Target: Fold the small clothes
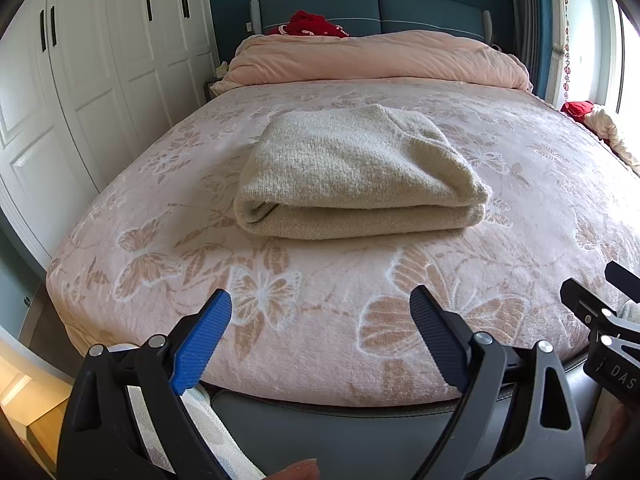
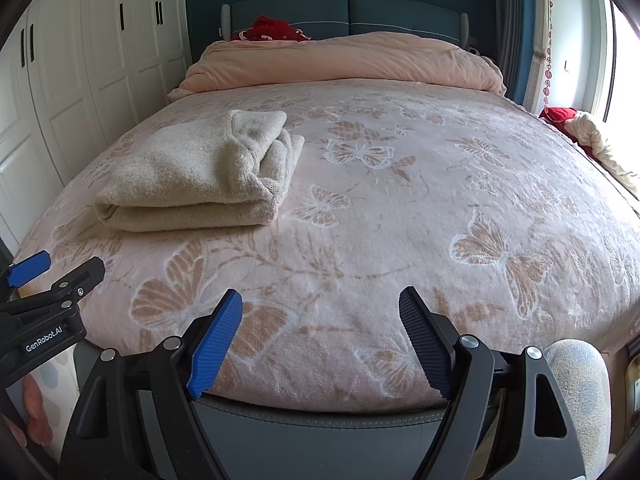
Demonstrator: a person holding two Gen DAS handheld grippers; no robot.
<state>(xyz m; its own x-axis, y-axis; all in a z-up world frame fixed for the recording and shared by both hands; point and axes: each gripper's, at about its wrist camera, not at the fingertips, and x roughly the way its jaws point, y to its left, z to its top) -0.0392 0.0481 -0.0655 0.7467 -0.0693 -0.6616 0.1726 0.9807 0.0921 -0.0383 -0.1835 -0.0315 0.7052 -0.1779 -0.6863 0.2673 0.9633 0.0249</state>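
while spread wide and gripping nothing, left tongs [image 1: 320,332] and right tongs [image 2: 320,332] poised side by side over the foot of the bed, fingers apart above the pink butterfly blanket [image 2: 400,220]. right tongs also glimpsed at the right edge of the left view [image 1: 592,292], left tongs at the left edge of the right view [image 2: 52,272]. farther up the bed, well apart from both tongs, a folded cream knit sweater [image 1: 356,176], lying flat on the blanket in a neat stack, folded edge toward the cameras; straight ahead of the left tongs, off to the left of the right tongs [image 2: 192,176]. beyond that, a rolled peach duvet [image 1: 372,58] across the head of the bed, something red [image 1: 312,24] behind it against the blue headboard [image 1: 368,10]. white wardrobe doors [image 1: 100,60] along the left, bright window [image 2: 616,60] at the right.
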